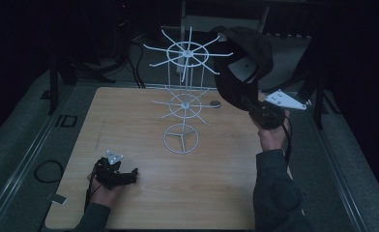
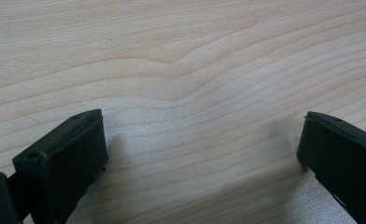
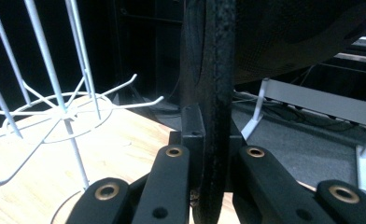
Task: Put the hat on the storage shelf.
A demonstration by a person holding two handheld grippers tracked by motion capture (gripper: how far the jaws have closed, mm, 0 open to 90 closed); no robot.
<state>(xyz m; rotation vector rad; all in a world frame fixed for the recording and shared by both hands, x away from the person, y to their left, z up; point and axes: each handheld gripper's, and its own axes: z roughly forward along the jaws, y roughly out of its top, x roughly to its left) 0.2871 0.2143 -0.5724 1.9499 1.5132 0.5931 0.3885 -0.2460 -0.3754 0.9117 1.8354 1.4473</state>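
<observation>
Right claw (image 1: 264, 115), clamped on the dark cap's (image 1: 243, 63) brim, could knock over the wire rack (image 1: 185, 104) mid-bench; left claw (image 1: 124, 176) rests apart

This looks like a lab or recording bench, dimly lit. A pale wooden table (image 1: 139, 203) sits inside a grey carpeted frame with metal rails (image 1: 28, 154) along its sides, black cables (image 1: 129, 67) trail past its far edge, and white metal stand legs (image 3: 260, 107) rise on the grey floor beyond.
</observation>
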